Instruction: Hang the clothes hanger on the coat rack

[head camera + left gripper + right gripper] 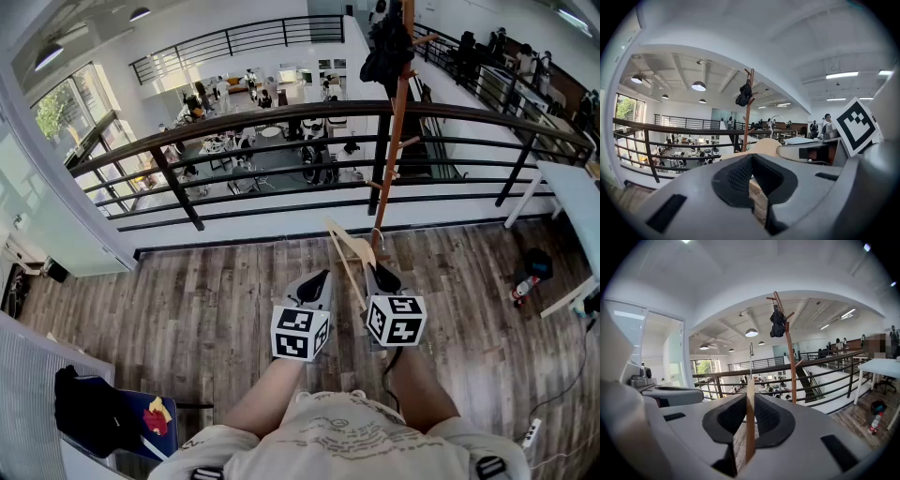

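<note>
An open-plan office on two levels. Ahead of the right tool (378, 274), a railing (281, 114) overlooks staffed desks (220, 143) below.

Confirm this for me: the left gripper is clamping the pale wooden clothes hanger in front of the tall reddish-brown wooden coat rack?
Not quite. The right gripper is the one clamping the pale wooden clothes hanger, as the right gripper view shows. The left gripper has its jaws together on nothing. The tall reddish-brown wooden coat rack does stand ahead.
</note>
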Motion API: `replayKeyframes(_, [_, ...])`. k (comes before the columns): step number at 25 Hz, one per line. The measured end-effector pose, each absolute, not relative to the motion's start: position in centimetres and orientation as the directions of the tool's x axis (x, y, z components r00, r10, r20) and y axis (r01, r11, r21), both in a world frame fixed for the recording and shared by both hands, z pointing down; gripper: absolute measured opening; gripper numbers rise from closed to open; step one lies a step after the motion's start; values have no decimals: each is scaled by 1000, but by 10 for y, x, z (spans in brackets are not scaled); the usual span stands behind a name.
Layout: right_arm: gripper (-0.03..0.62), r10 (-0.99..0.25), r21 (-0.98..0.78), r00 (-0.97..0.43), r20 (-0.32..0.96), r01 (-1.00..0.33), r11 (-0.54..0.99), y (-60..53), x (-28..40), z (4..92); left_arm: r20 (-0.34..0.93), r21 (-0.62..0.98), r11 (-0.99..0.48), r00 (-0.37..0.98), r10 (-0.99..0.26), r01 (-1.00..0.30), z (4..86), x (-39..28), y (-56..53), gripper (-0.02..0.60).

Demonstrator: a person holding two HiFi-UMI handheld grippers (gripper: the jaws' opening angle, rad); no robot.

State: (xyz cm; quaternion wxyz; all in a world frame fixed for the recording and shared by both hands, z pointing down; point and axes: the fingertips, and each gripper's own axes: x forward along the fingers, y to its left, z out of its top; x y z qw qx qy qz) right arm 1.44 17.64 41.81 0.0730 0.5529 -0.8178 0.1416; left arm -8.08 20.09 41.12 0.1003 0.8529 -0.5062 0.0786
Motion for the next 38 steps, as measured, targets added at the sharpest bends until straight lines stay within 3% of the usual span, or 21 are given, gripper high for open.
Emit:
replayKeyframes(22, [48,-878,-152,-403,257,-914,375,168,99,428,250,90,-450,457,-853,-889,420,8,191,5])
replayKeyframes(38, [48,-856,-146,-445,264,-895,421,110,96,440,251,113,-428,443,-861,-897,437,9,133,5])
